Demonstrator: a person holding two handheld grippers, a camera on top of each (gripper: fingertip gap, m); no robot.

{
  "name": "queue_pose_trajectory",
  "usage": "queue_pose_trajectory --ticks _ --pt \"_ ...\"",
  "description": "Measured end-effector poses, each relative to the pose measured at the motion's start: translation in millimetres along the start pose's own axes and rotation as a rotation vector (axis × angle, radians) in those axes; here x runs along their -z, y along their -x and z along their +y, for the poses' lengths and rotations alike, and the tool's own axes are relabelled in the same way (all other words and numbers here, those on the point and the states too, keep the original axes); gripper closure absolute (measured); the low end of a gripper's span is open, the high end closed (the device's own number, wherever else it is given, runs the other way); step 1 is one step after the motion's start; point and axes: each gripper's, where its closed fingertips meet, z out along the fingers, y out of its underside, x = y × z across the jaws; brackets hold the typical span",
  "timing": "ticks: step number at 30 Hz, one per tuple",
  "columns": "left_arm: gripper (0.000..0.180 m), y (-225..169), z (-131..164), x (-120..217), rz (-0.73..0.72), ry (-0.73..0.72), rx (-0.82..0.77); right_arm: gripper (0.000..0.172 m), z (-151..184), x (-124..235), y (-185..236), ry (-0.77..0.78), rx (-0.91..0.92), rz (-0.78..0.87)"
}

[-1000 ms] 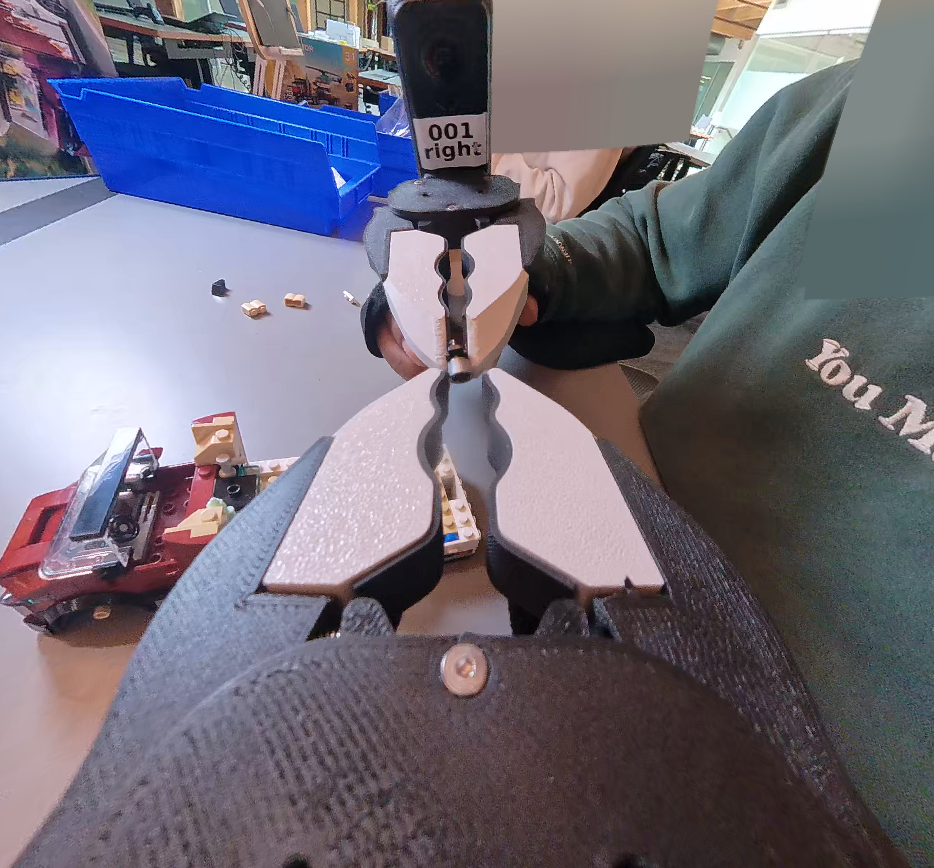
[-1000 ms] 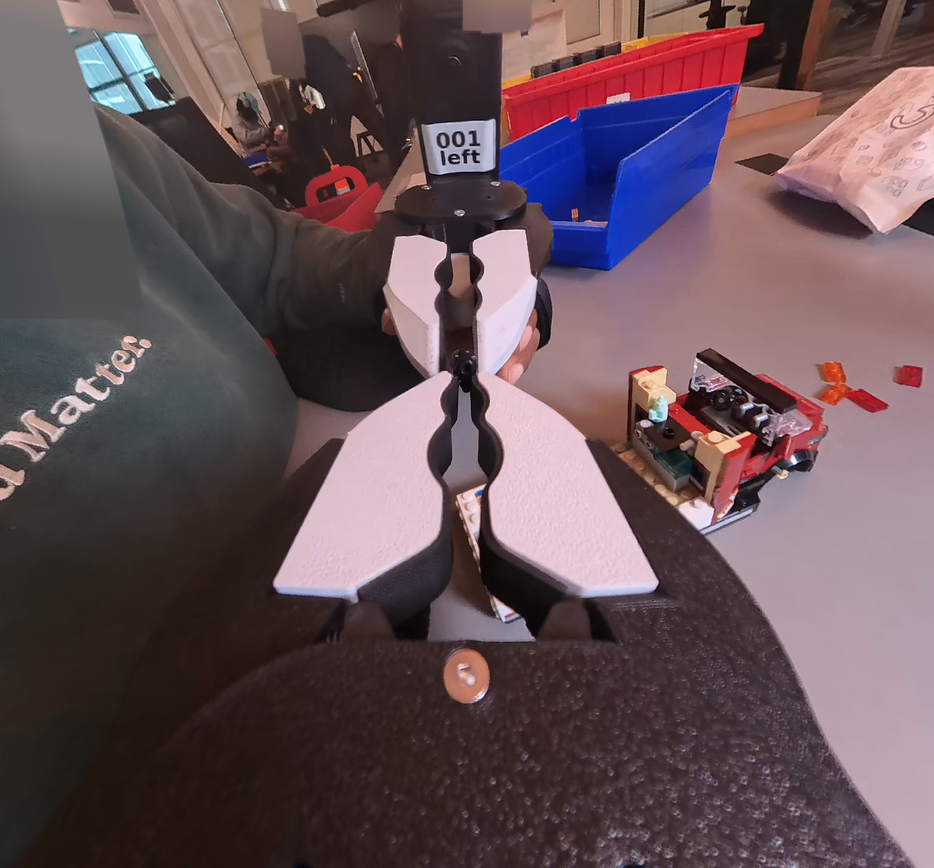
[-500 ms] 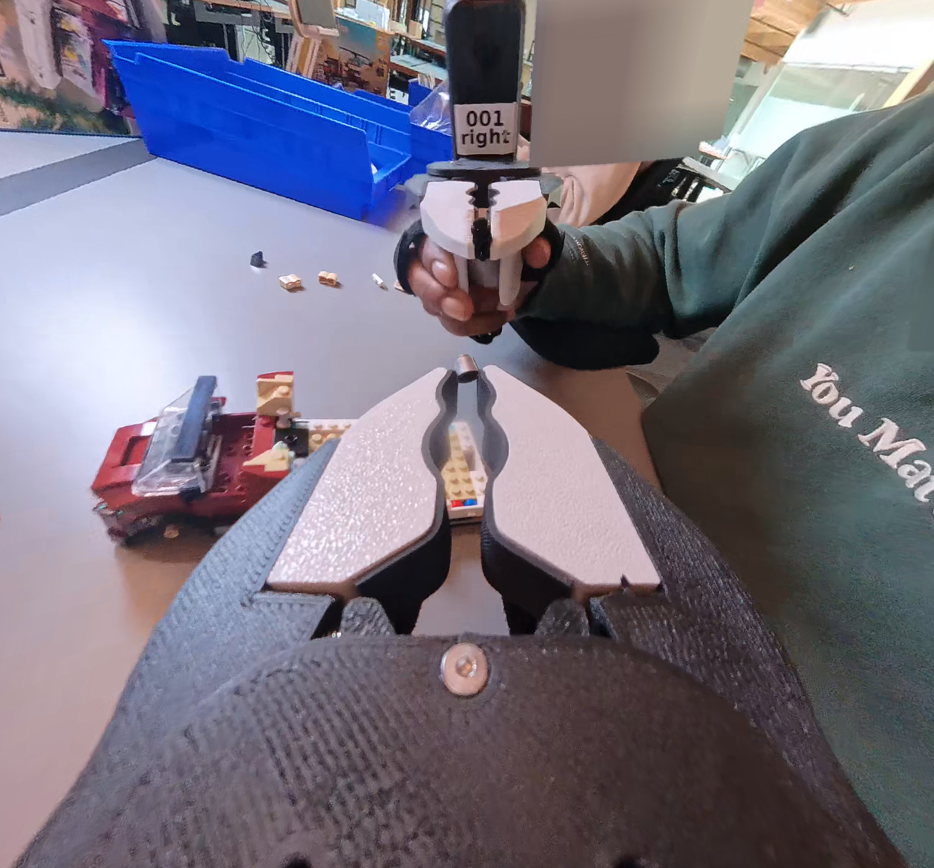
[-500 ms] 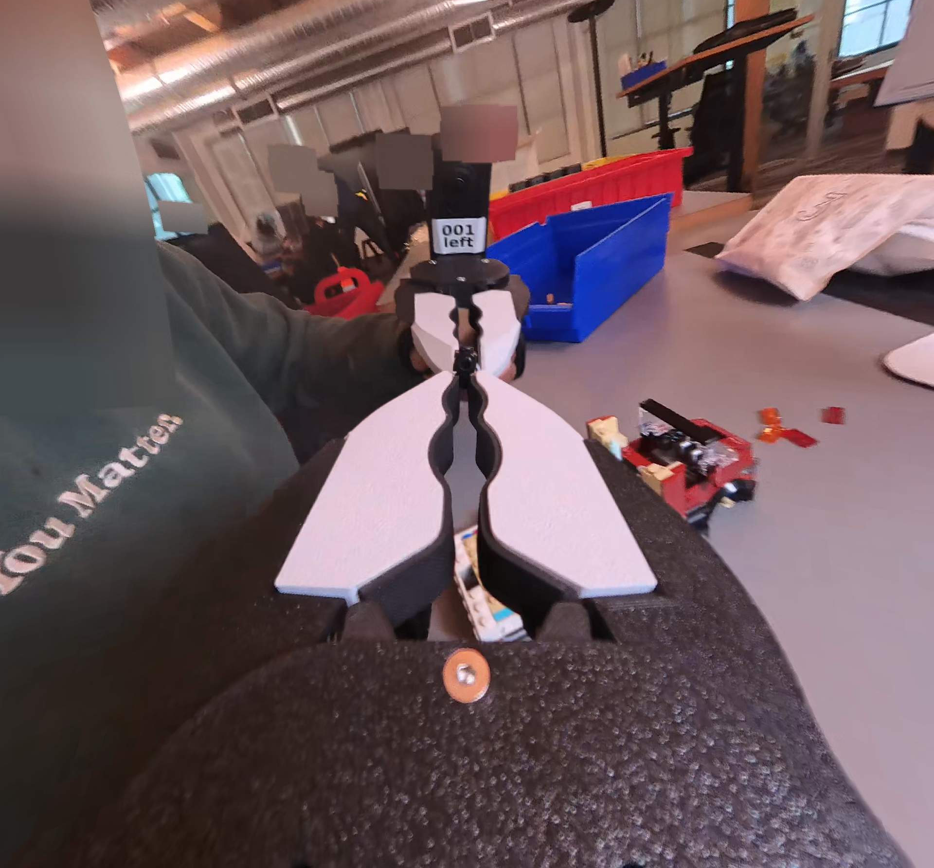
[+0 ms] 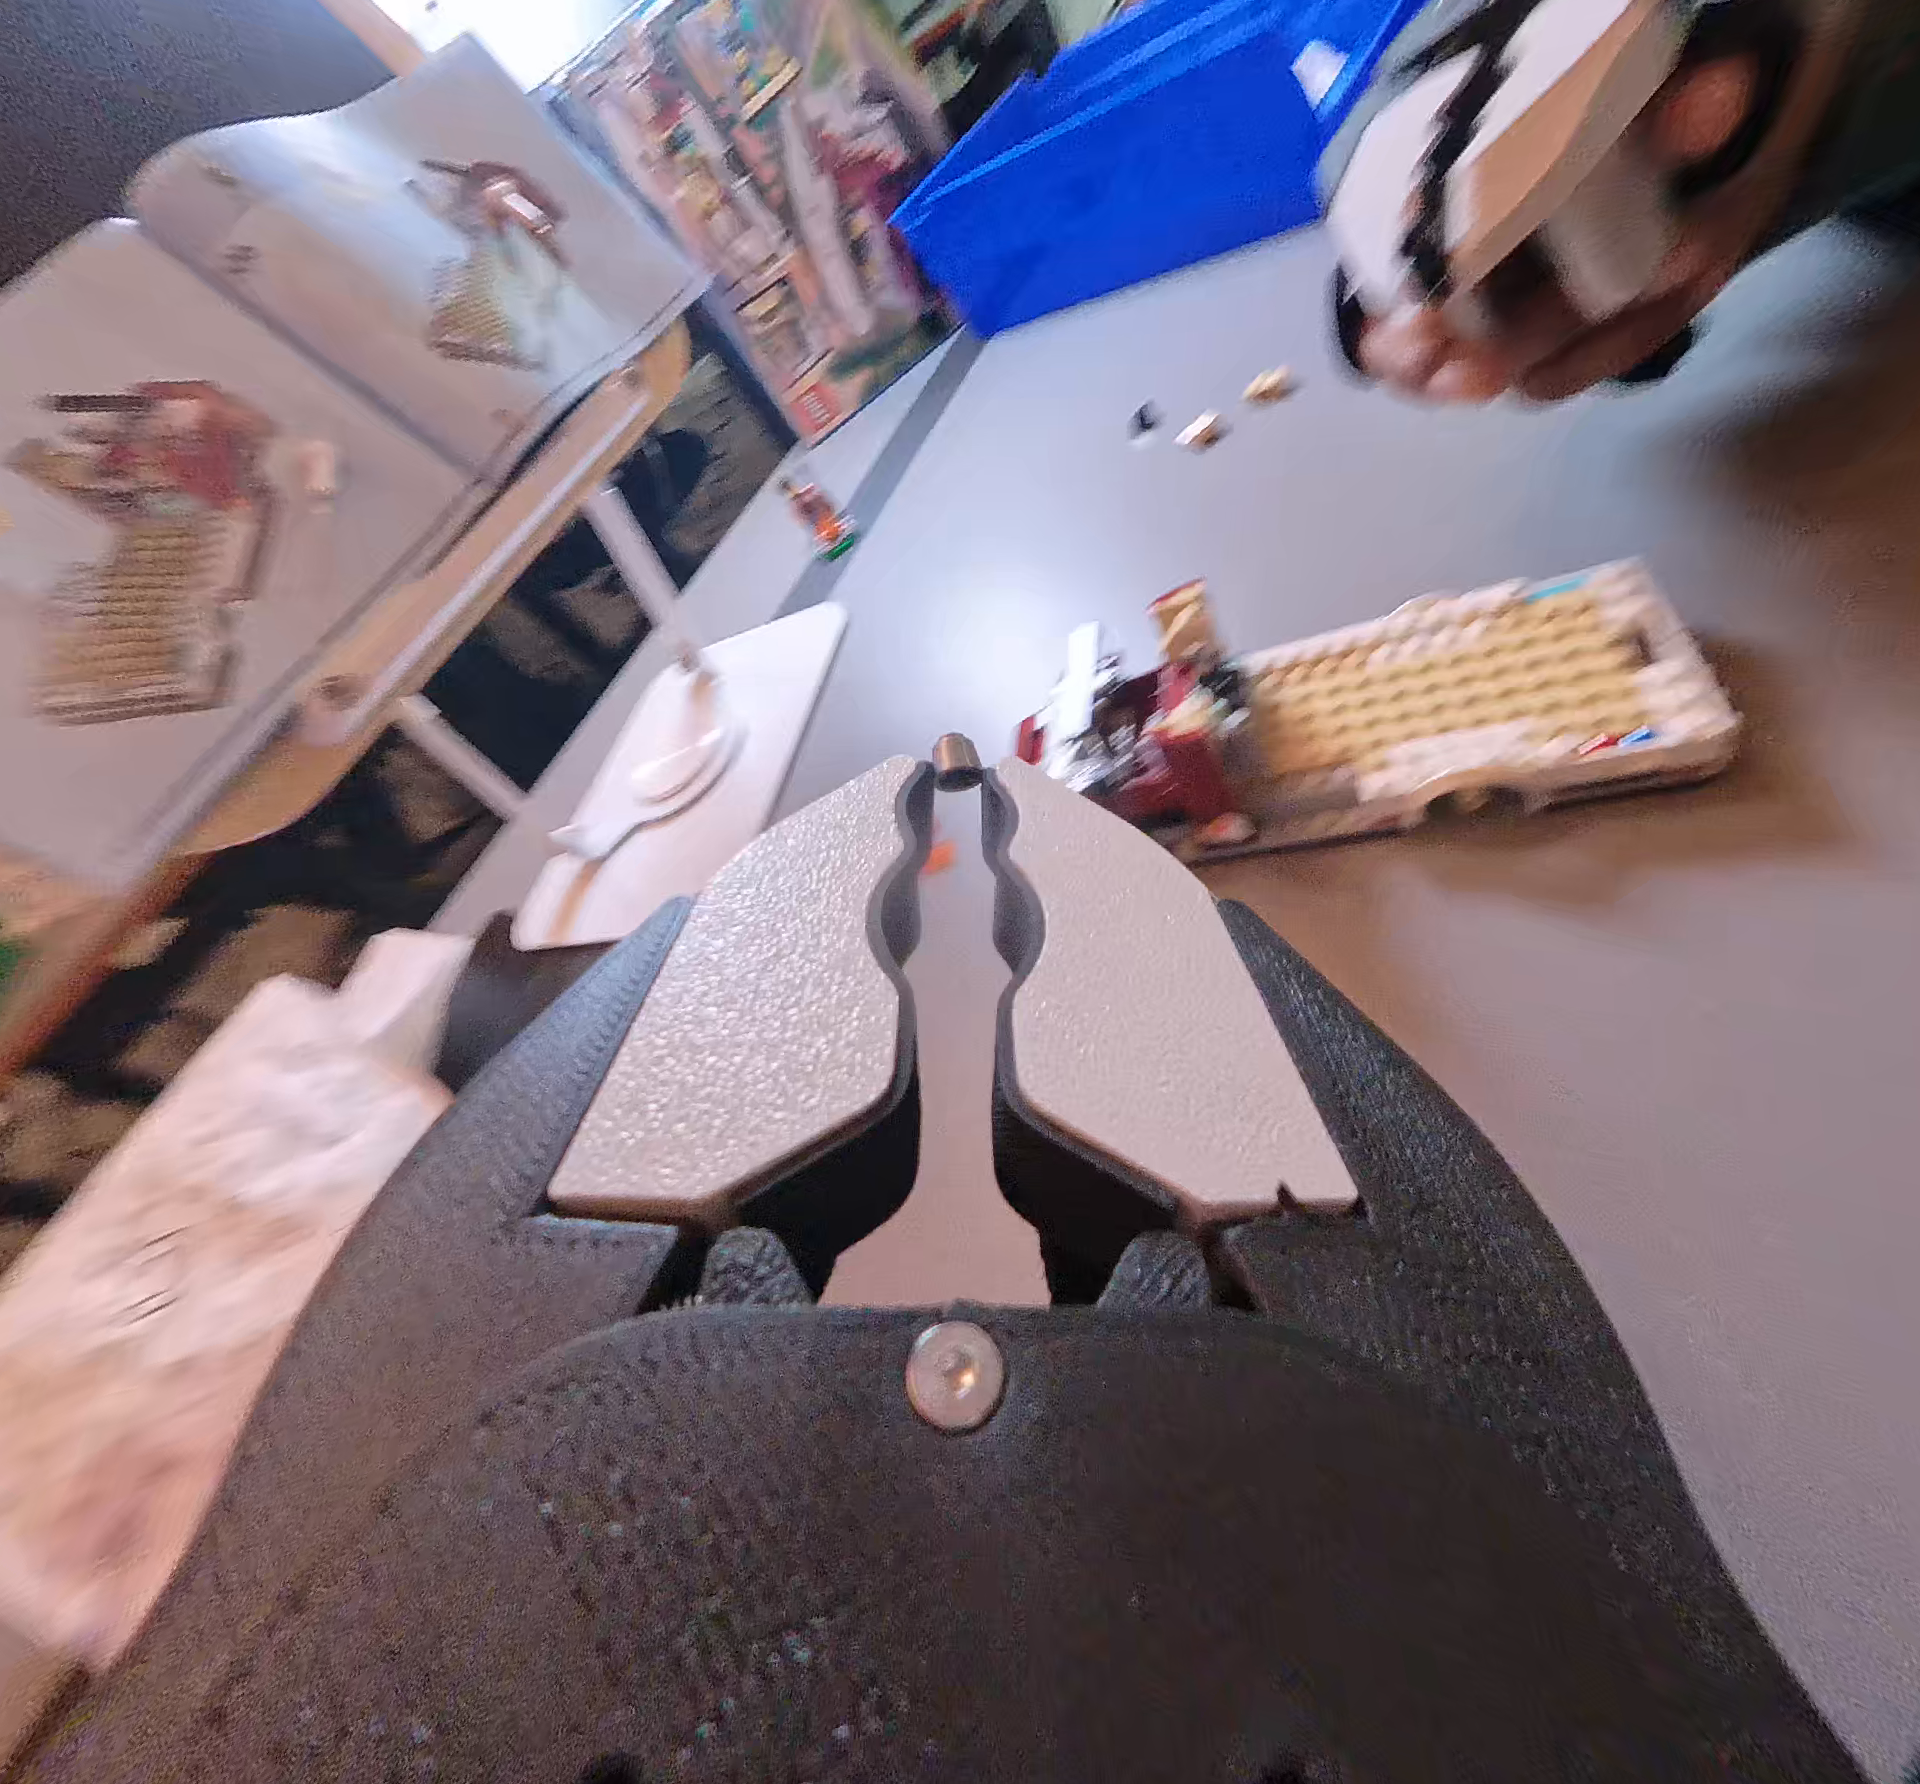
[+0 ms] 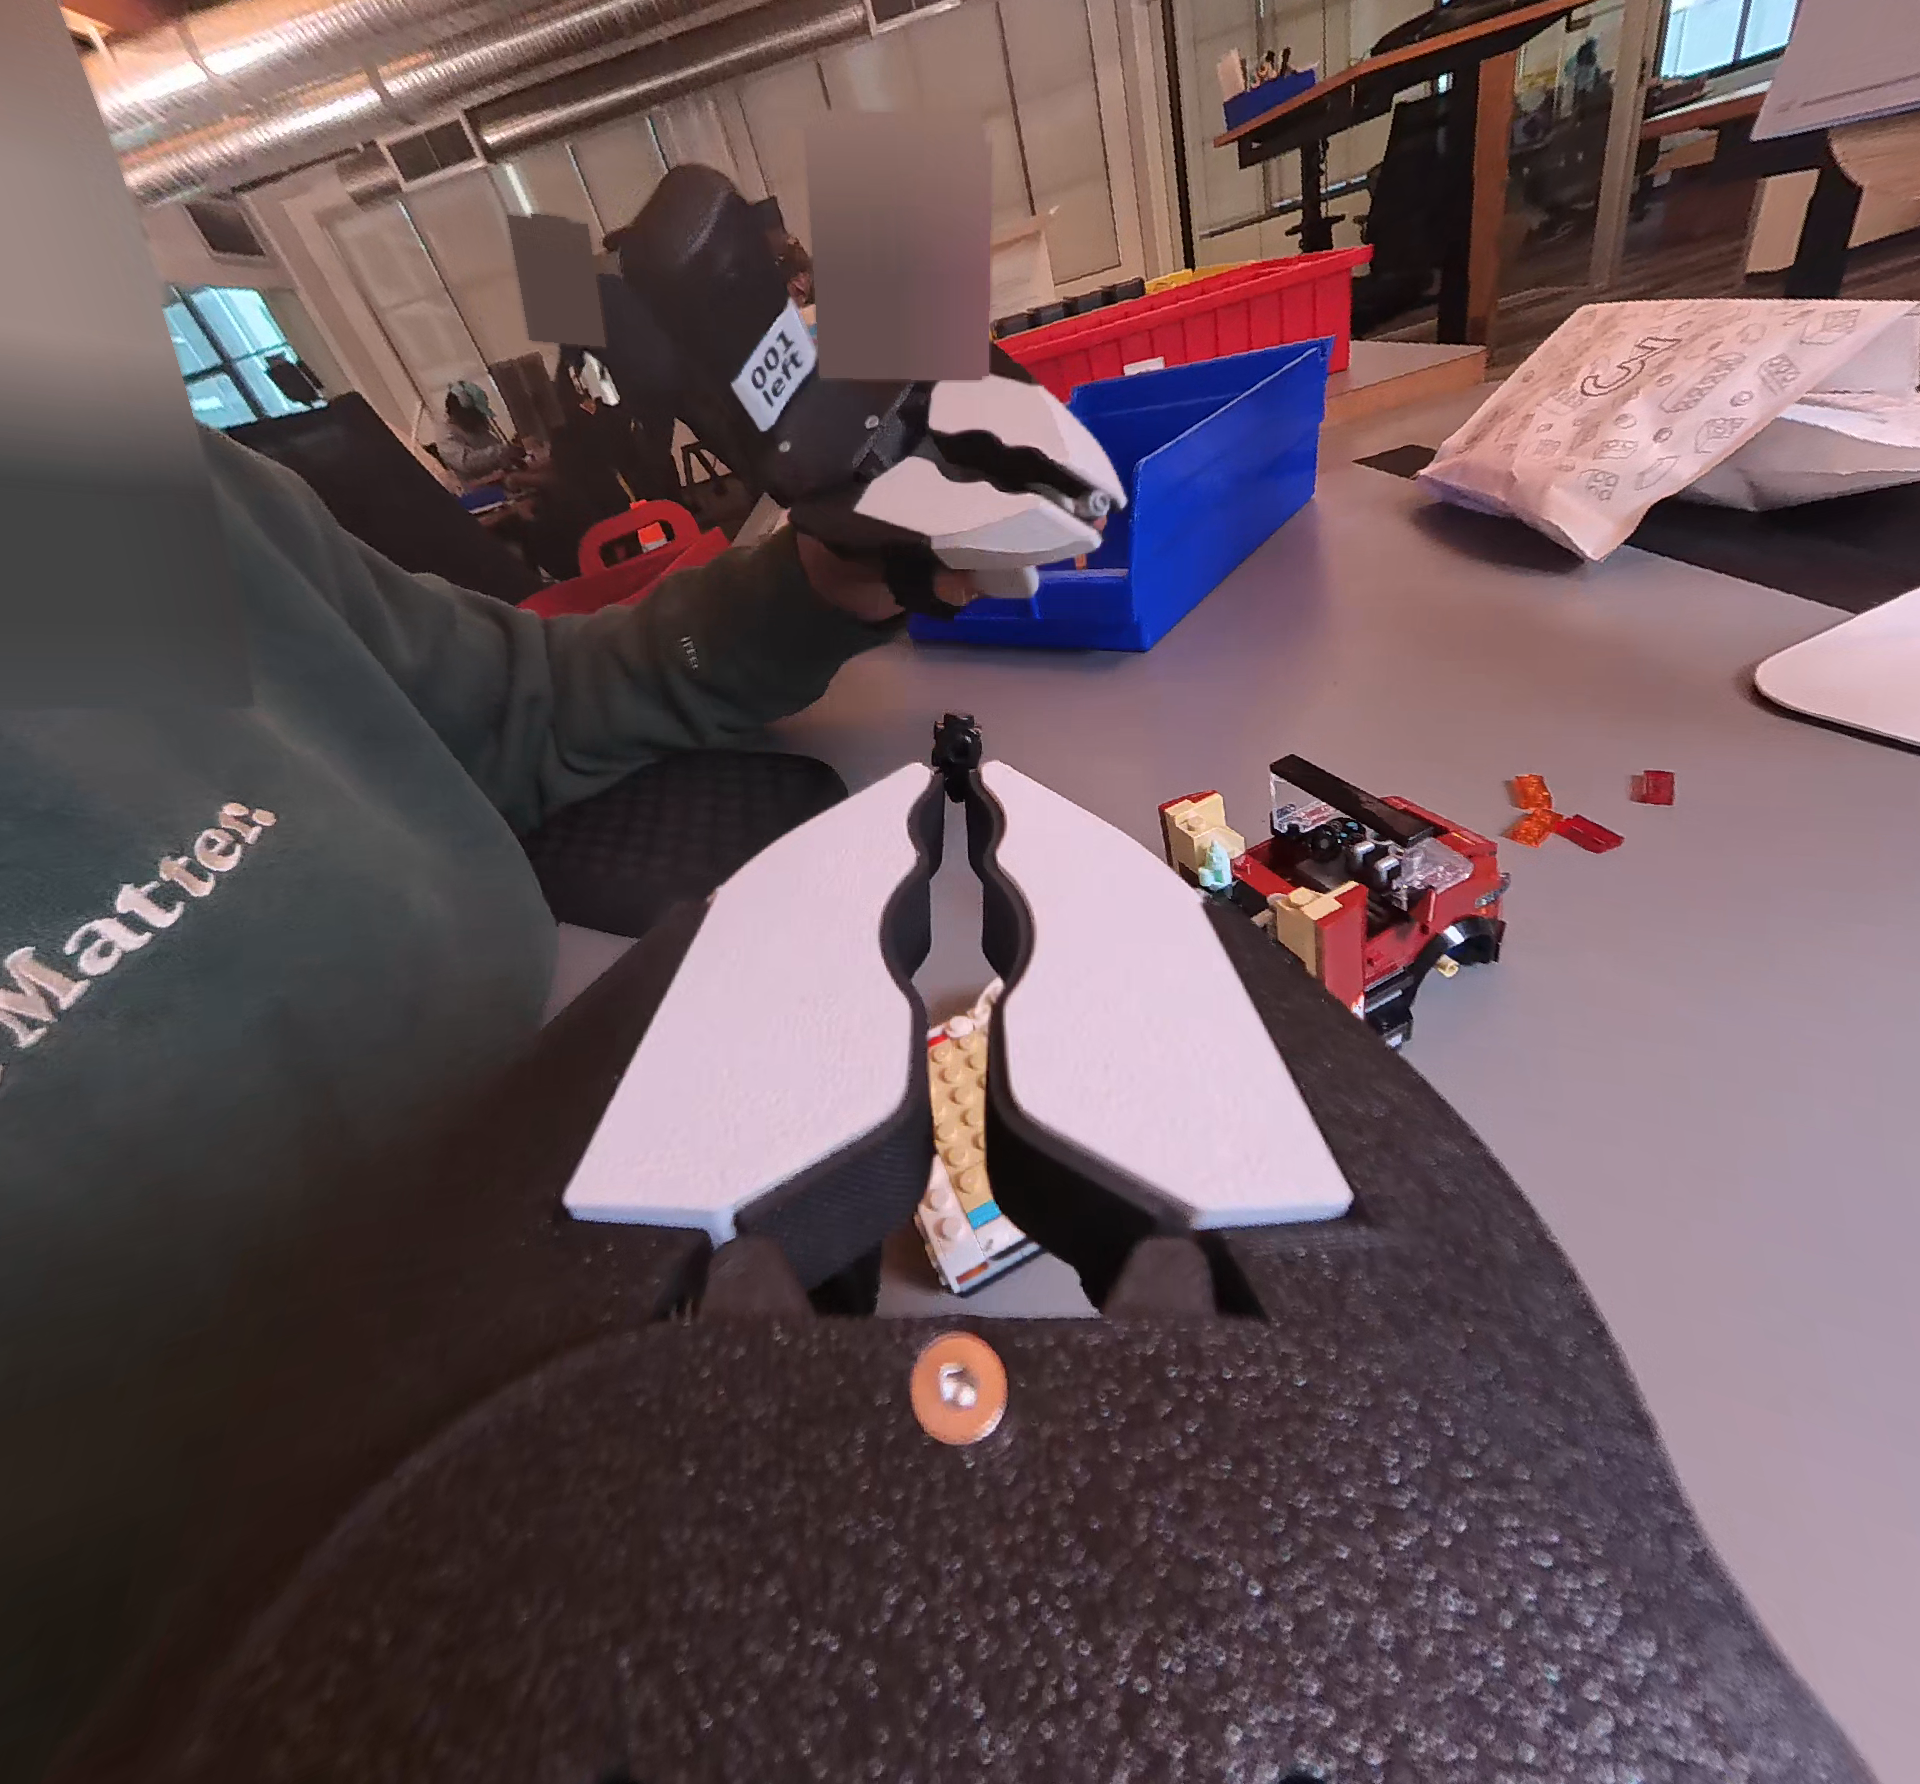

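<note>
My left gripper (image 5: 957, 780) is shut on a small grey cylinder piece (image 5: 956, 764) that sticks out of its tips. It is raised and tilted; it also shows in the right wrist view (image 6: 1081, 503) above the blue bin. My right gripper (image 6: 958, 776) is shut on a small black brick piece (image 6: 957, 745) at its tips. It shows blurred in the left wrist view (image 5: 1455, 207). A red toy brick car (image 6: 1351, 887) stands on the grey table to the right of my right gripper. A tan brick plate (image 5: 1475, 695) lies beside the car, partly under my right fingers (image 6: 961, 1100).
A blue bin (image 6: 1195, 498) and a red bin (image 6: 1174, 321) stand behind. Orange and red clear pieces (image 6: 1558, 820) lie right of the car. A paper bag (image 6: 1683, 404), a white stand base (image 5: 686, 778) with a booklet (image 5: 312, 332), and small tan pieces (image 5: 1205, 430) are around. Spacing between my two grippers at the tips: around 15 centimetres. From my right tips it is roughly 10 centimetres to the tan brick plate (image 5: 1475, 695); from my left, 15 centimetres.
The two grippers stood tip to tip a second ago and have drawn apart. My left gripper has swung up and tilted, keeping the grey piece. My right gripper keeps the black piece.
</note>
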Motion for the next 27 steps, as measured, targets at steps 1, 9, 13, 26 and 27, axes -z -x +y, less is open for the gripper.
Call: queue_pose_trajectory --ticks 1,9,13,26,27 --pt "0.172 11 7 5 -0.063 0.047 -0.051 0.168 1 0 0 0.002 0.005 0.006" --pt "0.172 90 37 71 -0.475 0.282 -0.394 0.167 6 -2 -5 0.018 0.004 0.03" --pt "0.172 104 29 92 -0.634 0.24 -0.624 0.167 8 -2 -7 0.023 0.002 0.038" --pt "0.172 122 40 107 -0.44 -0.002 0.378 0.167 9 -2 -7 0.031 -0.006 0.039" --pt "0.172 125 49 110 -0.44 0.023 0.481 0.167 10 -2 -7 0.033 -0.009 0.038"
